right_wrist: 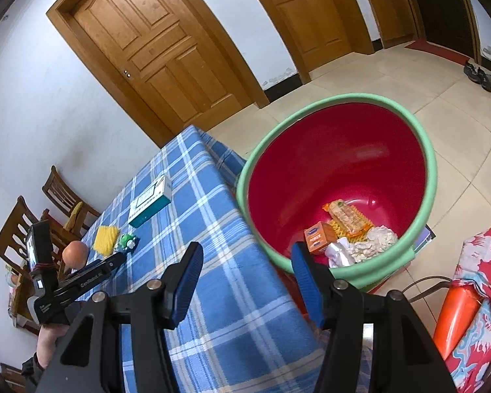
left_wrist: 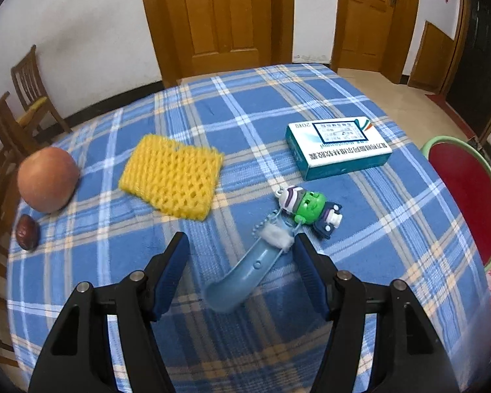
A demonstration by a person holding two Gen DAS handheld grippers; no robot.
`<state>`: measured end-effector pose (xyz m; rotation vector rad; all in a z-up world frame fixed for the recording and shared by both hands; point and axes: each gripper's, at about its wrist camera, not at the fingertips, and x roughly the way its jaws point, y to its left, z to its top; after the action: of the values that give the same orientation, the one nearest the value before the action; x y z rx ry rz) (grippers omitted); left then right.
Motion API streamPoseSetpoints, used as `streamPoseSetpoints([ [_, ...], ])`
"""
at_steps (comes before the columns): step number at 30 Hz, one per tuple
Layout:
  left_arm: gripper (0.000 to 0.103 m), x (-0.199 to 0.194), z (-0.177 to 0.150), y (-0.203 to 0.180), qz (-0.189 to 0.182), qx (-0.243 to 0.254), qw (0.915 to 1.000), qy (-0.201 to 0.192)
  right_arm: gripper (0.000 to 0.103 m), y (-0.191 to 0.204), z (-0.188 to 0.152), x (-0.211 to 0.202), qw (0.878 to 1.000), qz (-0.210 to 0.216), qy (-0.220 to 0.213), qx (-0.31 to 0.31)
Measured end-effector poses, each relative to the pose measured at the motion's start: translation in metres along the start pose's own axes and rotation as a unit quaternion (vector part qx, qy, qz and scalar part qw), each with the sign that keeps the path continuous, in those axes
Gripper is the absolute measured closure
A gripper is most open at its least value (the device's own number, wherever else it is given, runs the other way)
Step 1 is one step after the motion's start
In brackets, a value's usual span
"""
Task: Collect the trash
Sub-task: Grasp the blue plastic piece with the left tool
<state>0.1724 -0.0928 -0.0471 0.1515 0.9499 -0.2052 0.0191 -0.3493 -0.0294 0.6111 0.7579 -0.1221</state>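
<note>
My left gripper (left_wrist: 240,247) is open and empty above the blue plaid table (left_wrist: 360,222). Just ahead lie a yellow foam fruit net (left_wrist: 172,177), a blue plastic shoehorn (left_wrist: 242,278) with a white fluff tuft between the fingers, a green toy figure (left_wrist: 311,211) and a teal box (left_wrist: 338,147). My right gripper (right_wrist: 245,252) is open and empty over the table's right edge, beside the red bin with a green rim (right_wrist: 343,170). The bin holds a snack wrapper (right_wrist: 345,219), an orange carton (right_wrist: 319,237) and crumpled paper (right_wrist: 373,244).
An apple (left_wrist: 47,178) and a dark date (left_wrist: 26,232) sit at the table's left edge. Wooden chairs (left_wrist: 29,95) stand left of the table. The bin also shows in the left wrist view (left_wrist: 468,196) at the right. A red patterned cloth (right_wrist: 484,294) lies at the right.
</note>
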Motion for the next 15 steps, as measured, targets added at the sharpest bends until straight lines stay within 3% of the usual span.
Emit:
streamPoseSetpoints([
  [3,0.044,0.0,-0.001,0.0,-0.019,-0.006,0.9998,0.0,0.044,0.009,0.0,0.002,1.0,0.001,0.003,-0.01],
  [5,0.057,-0.003,-0.003,0.001,-0.032,-0.01,0.9994,-0.002,0.044,0.015,0.001,0.003,1.0,0.003,0.003,-0.018],
  [7,0.063,-0.004,-0.004,0.0,-0.036,-0.006,0.9993,-0.004,0.044,0.023,0.002,0.003,1.0,0.004,0.003,-0.027],
  [10,0.085,-0.006,-0.006,-0.001,-0.044,-0.002,0.999,-0.007,0.044,0.036,0.005,0.006,0.999,0.005,0.004,-0.049],
  [15,0.085,-0.008,-0.007,0.011,-0.067,-0.029,0.9972,-0.016,0.044,0.063,0.009,0.013,0.996,0.011,0.007,-0.09],
])
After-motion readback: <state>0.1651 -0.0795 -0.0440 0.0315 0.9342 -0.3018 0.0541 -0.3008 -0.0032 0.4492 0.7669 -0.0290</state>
